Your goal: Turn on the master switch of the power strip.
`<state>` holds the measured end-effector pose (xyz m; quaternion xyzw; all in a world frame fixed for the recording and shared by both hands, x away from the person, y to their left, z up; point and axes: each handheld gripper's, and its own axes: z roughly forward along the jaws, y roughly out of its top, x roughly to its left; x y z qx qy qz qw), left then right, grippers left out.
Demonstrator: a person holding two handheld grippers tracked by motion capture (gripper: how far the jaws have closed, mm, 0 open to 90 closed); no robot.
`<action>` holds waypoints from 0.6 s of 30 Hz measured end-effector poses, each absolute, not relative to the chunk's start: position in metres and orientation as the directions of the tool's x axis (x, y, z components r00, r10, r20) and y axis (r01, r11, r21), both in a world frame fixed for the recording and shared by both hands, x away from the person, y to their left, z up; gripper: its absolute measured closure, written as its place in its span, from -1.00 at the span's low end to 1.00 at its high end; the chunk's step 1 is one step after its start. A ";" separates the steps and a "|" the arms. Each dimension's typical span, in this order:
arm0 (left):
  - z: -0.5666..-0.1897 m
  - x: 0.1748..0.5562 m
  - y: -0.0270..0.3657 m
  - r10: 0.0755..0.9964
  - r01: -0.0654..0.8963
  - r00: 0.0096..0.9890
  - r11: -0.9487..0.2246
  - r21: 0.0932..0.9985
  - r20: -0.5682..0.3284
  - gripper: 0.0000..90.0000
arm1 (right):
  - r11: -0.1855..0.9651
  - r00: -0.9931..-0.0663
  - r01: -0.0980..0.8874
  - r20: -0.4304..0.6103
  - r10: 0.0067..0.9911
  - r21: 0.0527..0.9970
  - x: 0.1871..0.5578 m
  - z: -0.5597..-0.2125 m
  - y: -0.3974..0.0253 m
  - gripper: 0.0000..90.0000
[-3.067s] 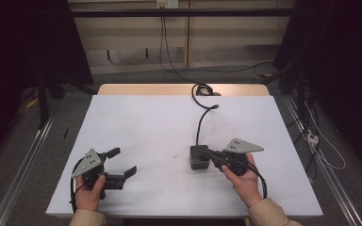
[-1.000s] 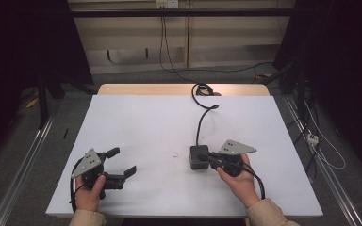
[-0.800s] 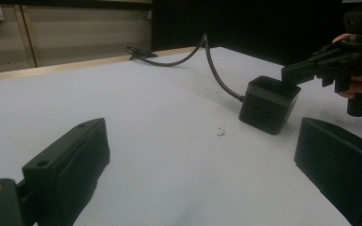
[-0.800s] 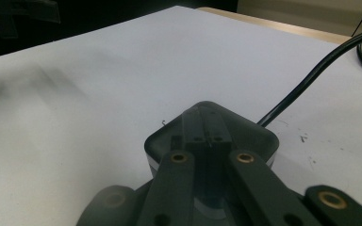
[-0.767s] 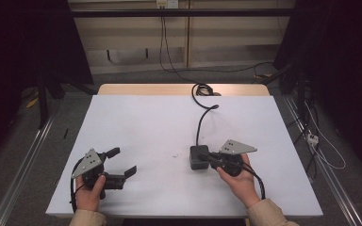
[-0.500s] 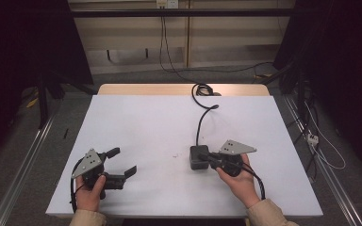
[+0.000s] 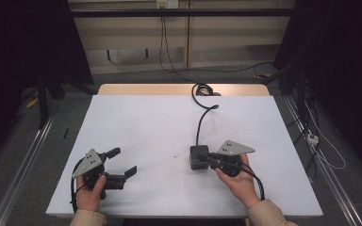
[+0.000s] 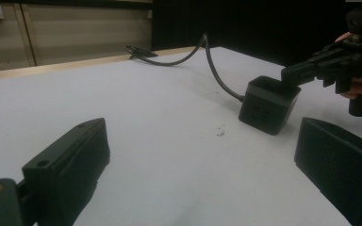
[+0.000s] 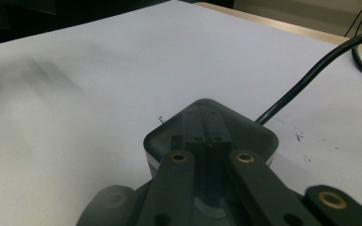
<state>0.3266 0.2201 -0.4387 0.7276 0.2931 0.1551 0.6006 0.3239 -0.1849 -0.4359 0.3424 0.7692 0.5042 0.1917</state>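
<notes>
Desk (image 7: 146, 122), white-topped, seen from the high view: a person's left hand (image 7: 90, 195) holds the left gripper (image 7: 121, 162) near the front left corner, jaws spread wide with nothing between them. The right hand (image 7: 238, 181) holds the right gripper (image 7: 201, 156) right of centre, its tips resting over a small black box (image 7: 198, 157). A black cable (image 7: 201, 115) runs from the box toward the far edge of the desk, ending in a loose coil there.

Left gripper view: two black jaws rise well apart at the bottom corners — released, holding nothing. Beyond them the black box (image 8: 267, 104) sits on the desk (image 8: 136, 113), its cable (image 8: 207, 56) curving away to the far edge. The right gripper (image 8: 290, 74) reaches in from the right, tips touching the box's top rim.

Right gripper view: both jaws lie close together, tips meeting over the top of the black box (image 9: 212, 129) — clenched, nothing visibly clamped. The cable (image 9: 320, 63) leaves to the upper right across the desk (image 9: 99, 70).
</notes>
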 end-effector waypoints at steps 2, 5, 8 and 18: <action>-0.439 0.327 0.220 0.611 0.238 0.782 -0.108 0.965 -0.124 -0.92 | 0.269 -0.692 0.330 0.038 0.721 0.905 0.323 -0.435 -0.184 1.00; -0.439 0.327 0.220 0.611 0.239 0.781 -0.108 0.965 -0.125 -0.92 | 0.260 -0.691 0.340 0.053 0.721 0.904 0.324 -0.435 -0.185 1.00; -0.439 0.327 0.220 0.611 0.237 0.783 -0.112 0.965 -0.121 -0.92 | 0.270 -0.688 0.338 0.041 0.724 0.902 0.324 -0.434 -0.184 1.00; -0.438 0.325 0.219 0.612 0.239 0.780 -0.098 0.966 -0.131 -0.92 | 0.277 -0.683 0.336 0.031 0.730 0.900 0.323 -0.434 -0.182 1.00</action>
